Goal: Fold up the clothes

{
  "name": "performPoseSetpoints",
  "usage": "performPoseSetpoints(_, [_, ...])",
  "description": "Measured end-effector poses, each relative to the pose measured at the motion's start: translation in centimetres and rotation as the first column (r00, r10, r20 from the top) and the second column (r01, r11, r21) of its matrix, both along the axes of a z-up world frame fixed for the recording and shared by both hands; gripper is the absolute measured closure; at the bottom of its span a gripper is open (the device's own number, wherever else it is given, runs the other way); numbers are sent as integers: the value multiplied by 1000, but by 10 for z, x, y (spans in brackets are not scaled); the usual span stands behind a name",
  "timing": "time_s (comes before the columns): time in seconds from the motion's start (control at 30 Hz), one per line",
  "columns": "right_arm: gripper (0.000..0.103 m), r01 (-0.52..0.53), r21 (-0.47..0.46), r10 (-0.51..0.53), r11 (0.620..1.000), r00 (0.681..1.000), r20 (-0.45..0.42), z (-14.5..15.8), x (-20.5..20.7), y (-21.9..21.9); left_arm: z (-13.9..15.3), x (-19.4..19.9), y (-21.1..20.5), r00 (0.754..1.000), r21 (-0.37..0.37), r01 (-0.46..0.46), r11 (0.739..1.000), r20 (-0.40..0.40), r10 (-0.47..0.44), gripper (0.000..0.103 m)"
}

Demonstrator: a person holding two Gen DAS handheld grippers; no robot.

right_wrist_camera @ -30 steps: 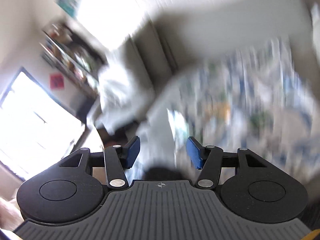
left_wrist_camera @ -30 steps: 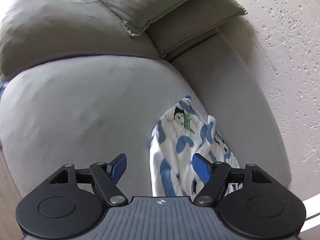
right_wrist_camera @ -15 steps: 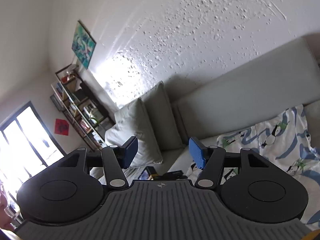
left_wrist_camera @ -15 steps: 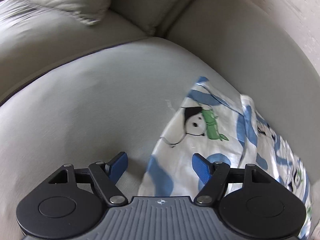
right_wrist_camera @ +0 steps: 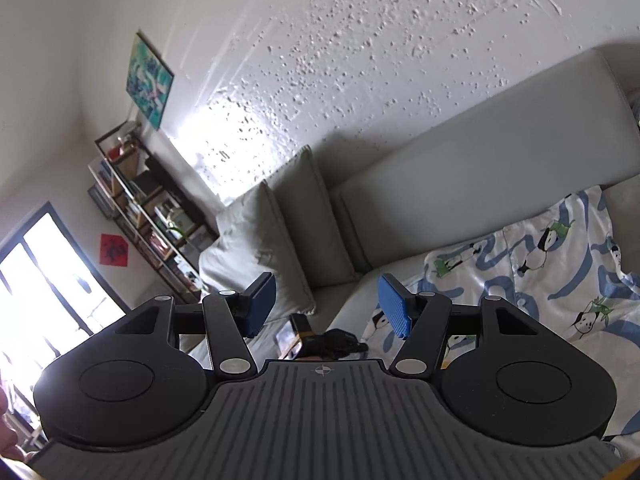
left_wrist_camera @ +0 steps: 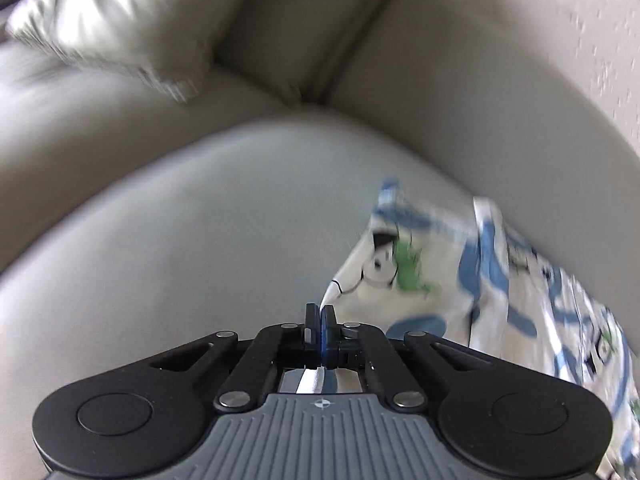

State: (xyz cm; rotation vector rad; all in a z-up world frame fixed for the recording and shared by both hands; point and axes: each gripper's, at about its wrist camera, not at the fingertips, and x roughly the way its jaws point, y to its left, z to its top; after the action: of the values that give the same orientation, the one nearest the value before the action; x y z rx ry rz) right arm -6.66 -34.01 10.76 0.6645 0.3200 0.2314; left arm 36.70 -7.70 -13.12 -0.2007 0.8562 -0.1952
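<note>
- The left hand-held gripper (left_wrist_camera: 320,312) has its blue pads pressed together on a pointed corner of the printed garment (left_wrist_camera: 420,292), pinching the cloth right at its tip.
- From that pinched corner, the garment spreads away ahead and to the right of the left hand-held gripper, lying on the grey sofa seat (left_wrist_camera: 180,248); its white fabric carries blue swirls and small panda figures with green patches.
- Ahead and to the left of the left hand-held gripper, a pale cushion (left_wrist_camera: 120,20) leans against the sofa back; this part of the view is blurred.
- The right hand-held gripper (right_wrist_camera: 326,306) is spread wide, with nothing between its blue pads, and it is raised above the sofa.
- In the right wrist view the garment lies to the right of and beyond the right hand-held gripper, spread over the seat up to the backrest.
- Beyond its left finger stand two cushions, a bookshelf (right_wrist_camera: 136,208), a framed picture (right_wrist_camera: 149,80) on the textured wall and a bright window (right_wrist_camera: 44,280).
</note>
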Motion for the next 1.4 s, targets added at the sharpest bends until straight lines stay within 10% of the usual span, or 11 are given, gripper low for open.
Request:
performPoseSetpoints(0.3, [38,-46,34,45,998,998,31,-1,-23,2,85,-121,56,941,17,-279,960,201,271,103])
performPoseSetpoints(0.7, [36,-57,38,56,998,997,44,-5,-50,-6,117,-107,-35,984,-122,-28,992,171,49,103])
performPoseSetpoints(0.87, [35,-21,49,19,999,999,35,-7,-54,-18,87,-79,-113,991,-121,110,986,-64,-119,68])
performPoseSetpoints(1.1, [33,51,28,-53,998,997,55,2,-58,-37,64,-150,-41,999,-252,37,967,13,-35,55])
performPoseSetpoints(1.27, [33,5,71,-9,997,999,46,-3,-40,-35,35,-108,56,959,-386,-282,878,-103,263,60])
performPoseSetpoints(1.4, [33,-31,106,27,994,999,40,-7,-26,-34,-3,-86,71,943,-503,-311,806,-270,195,63])
